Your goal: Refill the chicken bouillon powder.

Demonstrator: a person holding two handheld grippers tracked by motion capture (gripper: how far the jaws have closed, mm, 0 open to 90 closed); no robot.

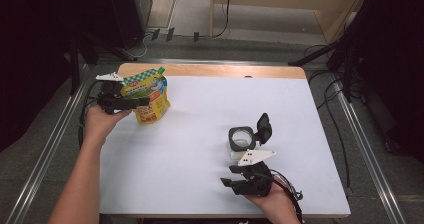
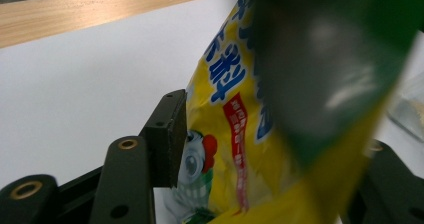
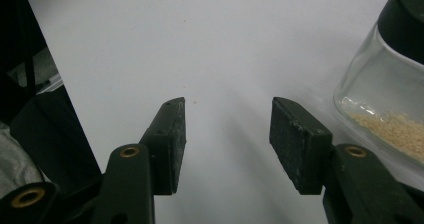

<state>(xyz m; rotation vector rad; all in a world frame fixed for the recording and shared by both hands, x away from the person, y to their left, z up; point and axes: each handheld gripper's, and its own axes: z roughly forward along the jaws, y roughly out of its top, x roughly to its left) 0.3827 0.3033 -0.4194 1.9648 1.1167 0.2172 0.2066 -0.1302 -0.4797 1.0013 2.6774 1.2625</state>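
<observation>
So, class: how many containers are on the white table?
2. A yellow-and-green pouch stands at the far left corner, between the left gripper's jaws. A glass jar with its black lid flipped open stands near the right gripper.

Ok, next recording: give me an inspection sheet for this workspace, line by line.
Surface: white table top with a wooden far edge, no spills seen.
Job's things: yellow and green pouch standing at the far left; glass jar with its black flip lid open, pale granules at the bottom.
Clutter: nothing seen.
Grippers: left hand-held gripper has the pouch between its jaws, one pad against it; right hand-held gripper open over bare table beside the jar.
Cables: black cable trailing from the right hand-held gripper; more on the floor at right.
Surroundings: grey floor, metal rails, dark stands.
</observation>
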